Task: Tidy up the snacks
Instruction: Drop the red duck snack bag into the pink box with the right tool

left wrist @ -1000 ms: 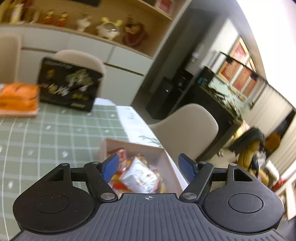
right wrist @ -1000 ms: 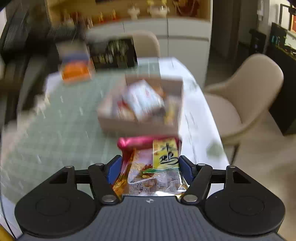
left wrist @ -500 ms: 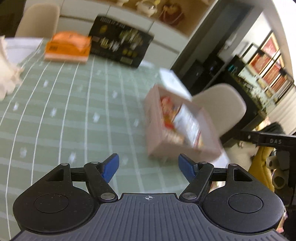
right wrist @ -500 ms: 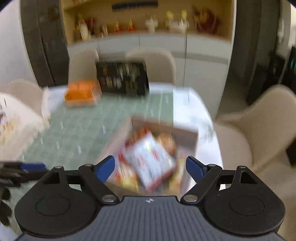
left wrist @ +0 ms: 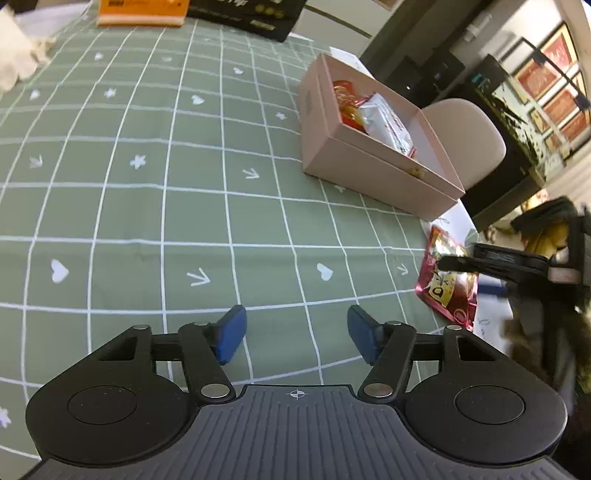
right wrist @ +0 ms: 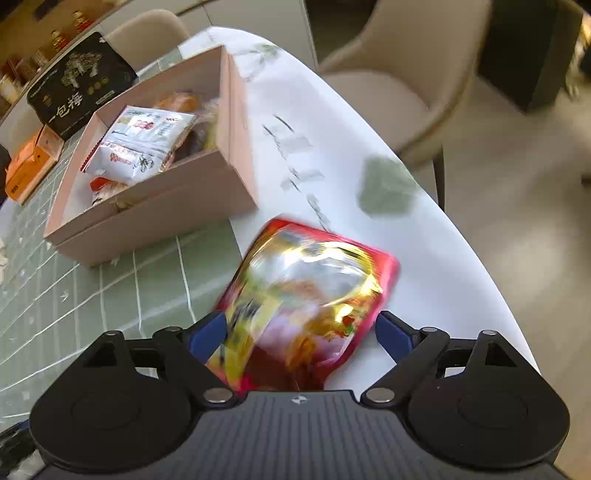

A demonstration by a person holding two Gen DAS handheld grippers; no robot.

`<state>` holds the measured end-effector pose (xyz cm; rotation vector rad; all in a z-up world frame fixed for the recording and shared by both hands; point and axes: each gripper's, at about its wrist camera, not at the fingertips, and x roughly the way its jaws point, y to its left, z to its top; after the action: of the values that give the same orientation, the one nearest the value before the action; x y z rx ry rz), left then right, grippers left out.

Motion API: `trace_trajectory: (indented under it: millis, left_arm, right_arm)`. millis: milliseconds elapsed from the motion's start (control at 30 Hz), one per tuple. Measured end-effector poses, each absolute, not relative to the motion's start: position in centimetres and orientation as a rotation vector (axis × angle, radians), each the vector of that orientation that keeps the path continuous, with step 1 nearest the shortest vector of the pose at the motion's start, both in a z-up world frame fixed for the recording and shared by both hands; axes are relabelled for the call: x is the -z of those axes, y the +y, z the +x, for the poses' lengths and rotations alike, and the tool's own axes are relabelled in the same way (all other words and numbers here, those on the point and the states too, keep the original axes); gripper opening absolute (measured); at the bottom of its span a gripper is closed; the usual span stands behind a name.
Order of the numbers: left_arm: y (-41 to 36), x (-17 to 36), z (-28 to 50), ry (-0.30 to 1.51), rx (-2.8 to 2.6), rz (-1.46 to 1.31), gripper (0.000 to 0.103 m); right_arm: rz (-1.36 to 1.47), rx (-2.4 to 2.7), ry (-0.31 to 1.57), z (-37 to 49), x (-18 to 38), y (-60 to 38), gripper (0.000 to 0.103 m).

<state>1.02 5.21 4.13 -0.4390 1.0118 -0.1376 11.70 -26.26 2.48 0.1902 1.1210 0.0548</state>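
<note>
Right gripper [right wrist: 301, 332], jaws opening, straddles a red foil snack bag [right wrist: 306, 295]. Left gripper [left wrist: 293, 334] closes on nothing. Snack packets [right wrist: 142, 144] fill the pink box [right wrist: 166, 206].

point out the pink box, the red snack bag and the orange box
pink box [right wrist: 207, 192], right wrist view, near wall
red snack bag [right wrist: 306, 291], right wrist view, shiny front
orange box [left wrist: 140, 9], left wrist view, top face

Setting: a home dining room. Indicators: a table with a green checked tablecloth [left wrist: 147, 206], upholstered beige chairs [right wrist: 399, 85], and framed pictures [left wrist: 554, 81] on the wall.
</note>
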Motion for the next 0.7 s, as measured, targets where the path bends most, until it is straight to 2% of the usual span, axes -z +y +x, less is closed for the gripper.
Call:
trace_trajectory:
  millis: [100,167,233,267,400,533,700]
  left_arm:
    - [5.2,-4.5,0.2,1.013,0.130,-0.429,0.066]
    - [5.4,-4.5,0.0,1.017,0.119,-0.427,0.066]
    - [5.6,-4.4,-0.2,1.022,0.111,-0.436,0.066]
    - [5.7,-4.3,-0.2,1.024,0.110,-0.439,0.066]
    - [5.6,-3.9,-0.2,1.036,0.119,-0.444,0.066]
    - [5.4,-3.7,-0.2,1.051,0.130,-0.450,0.066]
    - [4.7,-5.1,1.5,1.008,0.157,-0.408,0.066]
  right_arm:
    - [-0.015,-0.077,1.067,12.8,-1.8,-23.3,0.098]
    - [-0.027,-0.091,1.041,12.2,-1.7,-22.9,0.097]
    - [-0.051,-0.133,1.035,11.3,-1.9,-22.3,0.089]
    - [-0.059,-0.165,1.033,10.7,-2.2,-22.2,0.078]
    - [-0.005,-0.313,1.065,8.6,-3.6,-22.1,0.066]
    - [-0.036,-0.357,1.010,7.4,-6.5,-21.4,0.062]
    - [-0.047,-0.445,0.840,9.3,-14.6,-20.8,0.062]
